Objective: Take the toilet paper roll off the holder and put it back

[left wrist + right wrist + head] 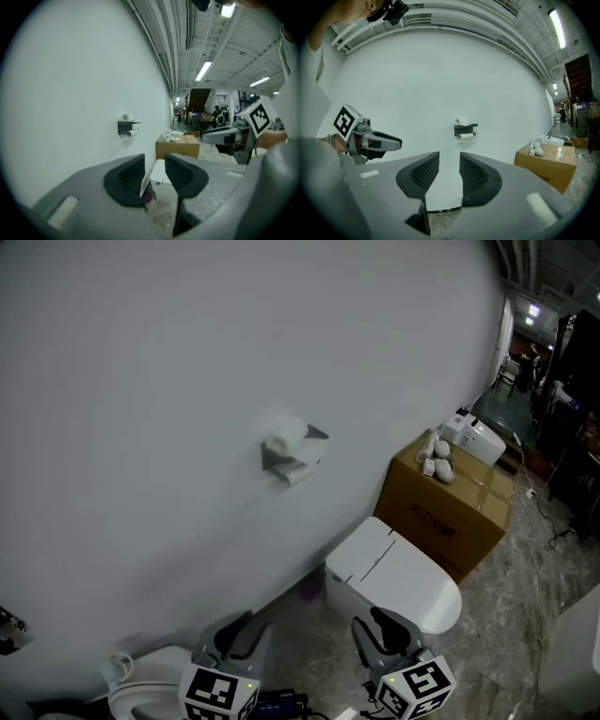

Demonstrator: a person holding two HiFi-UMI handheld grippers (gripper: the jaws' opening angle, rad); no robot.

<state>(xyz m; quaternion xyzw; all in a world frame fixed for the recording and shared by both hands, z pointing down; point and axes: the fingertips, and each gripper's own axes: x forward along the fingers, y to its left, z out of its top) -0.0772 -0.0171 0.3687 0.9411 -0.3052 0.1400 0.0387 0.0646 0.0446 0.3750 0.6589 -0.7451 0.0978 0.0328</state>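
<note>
A dark holder [292,457] is fixed to the white wall, with one toilet paper roll [286,437] standing on its top and another roll [300,472] hanging under it. Both grippers are low and well short of it. My left gripper [246,629] is open and holds nothing; in the left gripper view [154,161] the holder [127,126] is small and far beyond the jaws. My right gripper [382,626] is open and holds nothing too; in the right gripper view [449,159] the holder [465,129] stands straight ahead above the jaws.
A white toilet [394,577] with its lid down stands below and right of the holder. A cardboard box [450,512] beside it carries small white items and a white device [473,437]. Another white fixture [141,690] is at bottom left. The floor is marbled stone.
</note>
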